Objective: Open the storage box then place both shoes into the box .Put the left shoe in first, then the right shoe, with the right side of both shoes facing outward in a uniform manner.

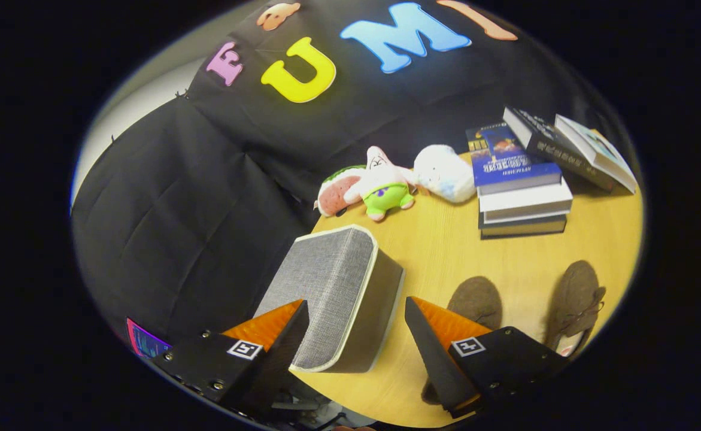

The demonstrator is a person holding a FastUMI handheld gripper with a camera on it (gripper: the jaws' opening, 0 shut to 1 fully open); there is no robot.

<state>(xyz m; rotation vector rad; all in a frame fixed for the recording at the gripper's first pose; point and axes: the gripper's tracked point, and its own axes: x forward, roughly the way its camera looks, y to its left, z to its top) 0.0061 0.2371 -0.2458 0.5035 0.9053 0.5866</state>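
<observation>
Grey fabric storage box btwn open claw fingers, plush toys beyond.

The gripper has two wedge-shaped fingers, spread apart. Each sits on a block bearing screws and a square black-and-white marker.

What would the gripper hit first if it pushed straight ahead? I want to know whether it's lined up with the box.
Most likely the grey storage box: it lies between the open gripper fingers, lid closed. Whether they pass above it is unclear.
</observation>
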